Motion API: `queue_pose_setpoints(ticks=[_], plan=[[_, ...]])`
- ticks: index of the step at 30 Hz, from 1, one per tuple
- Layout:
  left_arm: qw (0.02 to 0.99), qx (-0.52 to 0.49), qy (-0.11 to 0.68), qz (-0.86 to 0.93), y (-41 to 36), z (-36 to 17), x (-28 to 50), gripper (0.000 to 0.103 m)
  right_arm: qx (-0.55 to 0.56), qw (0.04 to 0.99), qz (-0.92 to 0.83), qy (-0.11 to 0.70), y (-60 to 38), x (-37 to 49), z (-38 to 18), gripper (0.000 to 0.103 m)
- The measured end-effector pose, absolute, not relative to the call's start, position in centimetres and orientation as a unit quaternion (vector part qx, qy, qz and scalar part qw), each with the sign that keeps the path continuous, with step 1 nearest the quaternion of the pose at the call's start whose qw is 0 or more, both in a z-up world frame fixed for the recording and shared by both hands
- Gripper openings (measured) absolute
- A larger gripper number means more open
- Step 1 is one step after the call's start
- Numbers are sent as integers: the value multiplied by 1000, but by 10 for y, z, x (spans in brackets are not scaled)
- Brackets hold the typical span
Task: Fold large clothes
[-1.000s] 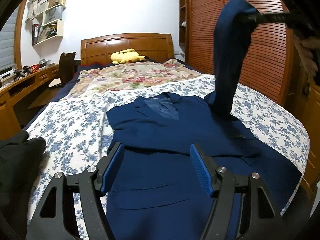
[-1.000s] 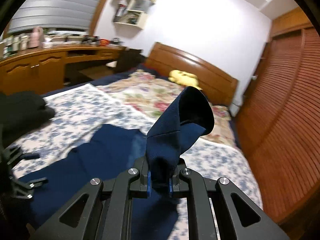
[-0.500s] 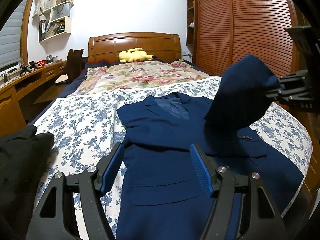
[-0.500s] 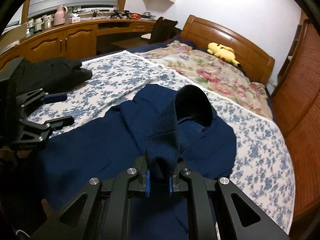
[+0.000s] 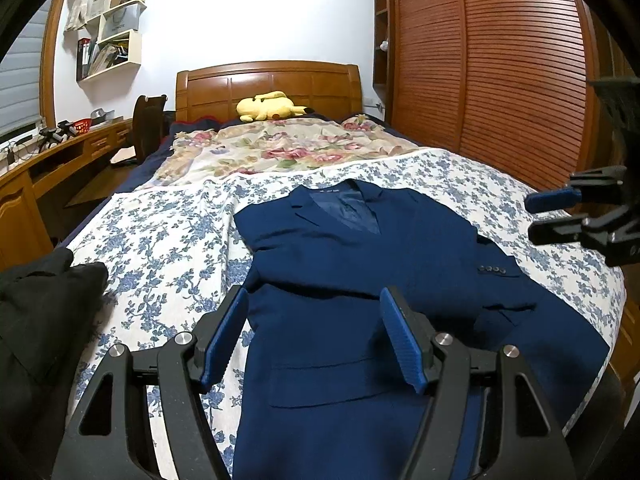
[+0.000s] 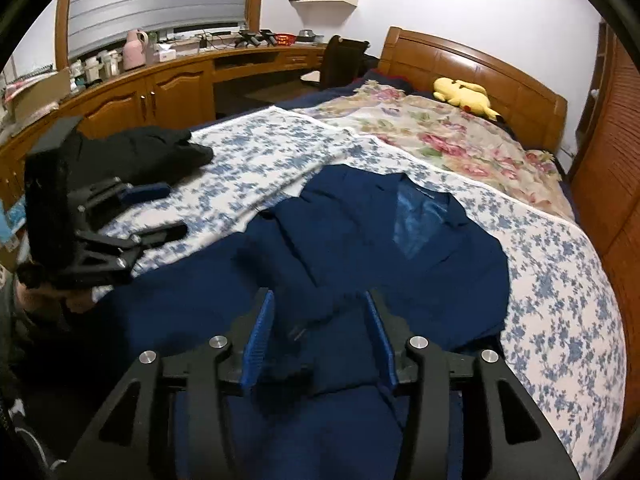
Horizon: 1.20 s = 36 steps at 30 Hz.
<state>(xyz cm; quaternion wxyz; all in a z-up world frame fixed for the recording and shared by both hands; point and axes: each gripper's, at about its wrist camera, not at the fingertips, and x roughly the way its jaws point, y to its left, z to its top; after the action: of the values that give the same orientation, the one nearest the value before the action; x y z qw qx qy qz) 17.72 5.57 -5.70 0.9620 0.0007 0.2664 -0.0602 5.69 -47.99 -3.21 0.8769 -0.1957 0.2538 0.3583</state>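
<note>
At lower left we see a crumpled black garment (image 5: 36,300) beside our left gripper (image 5: 314,336), its ribbed blue pads spread wide over nothing. Centre frame, the smooth navy suit jacket (image 5: 352,280) lies flat on the floral bedspread (image 5: 160,240). Our right gripper (image 6: 320,340) has just been opening, and the sleeve beneath it is released.

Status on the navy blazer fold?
Done: the navy blue blazer lies flat on the floral bed sheet, sleeve with buttoned cuff folded across its front. In hand: nothing; right gripper has just opened, left gripper open. Left: body folds.
</note>
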Motion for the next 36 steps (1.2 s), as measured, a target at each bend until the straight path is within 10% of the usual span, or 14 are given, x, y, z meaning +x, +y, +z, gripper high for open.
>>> queue_pose_setpoints(ticks=[18, 36], plan=[[937, 25, 333, -102, 9, -92, 194, 69, -129, 898, 244, 342, -524, 125, -167, 48], [895, 66, 395, -196, -63, -128, 171, 65, -84, 912, 226, 332, -535, 129, -183, 48]])
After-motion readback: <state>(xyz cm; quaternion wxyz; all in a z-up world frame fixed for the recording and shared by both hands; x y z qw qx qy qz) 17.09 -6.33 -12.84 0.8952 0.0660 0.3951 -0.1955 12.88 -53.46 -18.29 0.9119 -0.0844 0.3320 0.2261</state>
